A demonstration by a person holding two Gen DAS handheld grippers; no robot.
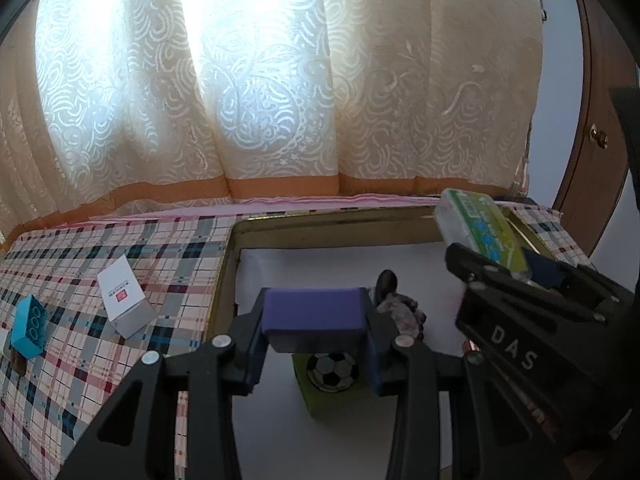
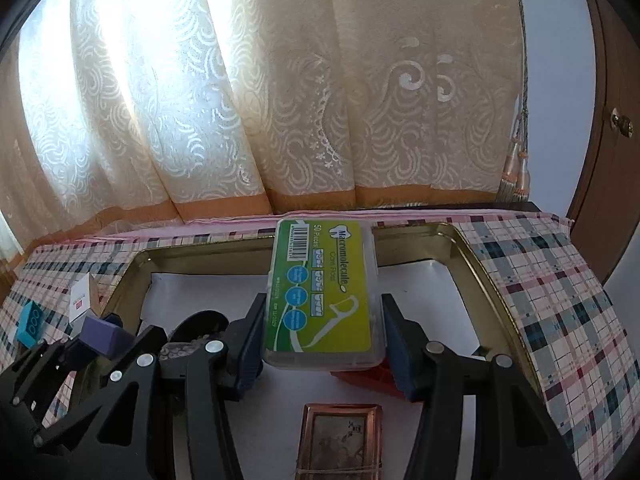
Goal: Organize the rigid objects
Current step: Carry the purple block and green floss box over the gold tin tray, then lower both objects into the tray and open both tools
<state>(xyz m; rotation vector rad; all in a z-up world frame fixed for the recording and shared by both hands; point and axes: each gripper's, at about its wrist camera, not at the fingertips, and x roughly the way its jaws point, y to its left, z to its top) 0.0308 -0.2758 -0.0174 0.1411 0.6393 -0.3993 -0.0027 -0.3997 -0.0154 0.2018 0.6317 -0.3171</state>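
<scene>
While both grippers hang over the tray, this is how things lie:

Left gripper (image 1: 316,332): jaws clamped on a purple block (image 1: 314,312), held above the tray's white floor.

Right gripper (image 2: 320,344): jaws clamped on the sides of a floss box (image 2: 324,292) with a green and yellow label, also held above the tray.

Tray (image 2: 476,256): shallow, gold-rimmed, lined in white, lying on the desk.

Already in the tray: a football-print piece on a green base (image 1: 332,372), a dark round thing (image 1: 387,282) beside a mottled lump I cannot identify, a copper-framed picture (image 2: 340,436), and something red (image 2: 364,378) under the floss box.

Still outside: a blue toy brick (image 1: 29,330) and a white card box (image 1: 120,296), both on the cloth to the left of the tray, well apart from it.

Progress: judged past halfway; two things are in hand but not yet set down, and two more wait on the cloth.

Desk (image 1: 100,360): covered with a plaid cloth in pink, blue and grey.

Room: a cream patterned curtain (image 2: 240,100) with an orange hem, lit from behind, hangs past the desk's far edge; a brown wooden door with a knob (image 2: 622,122) stands at the right.
</scene>
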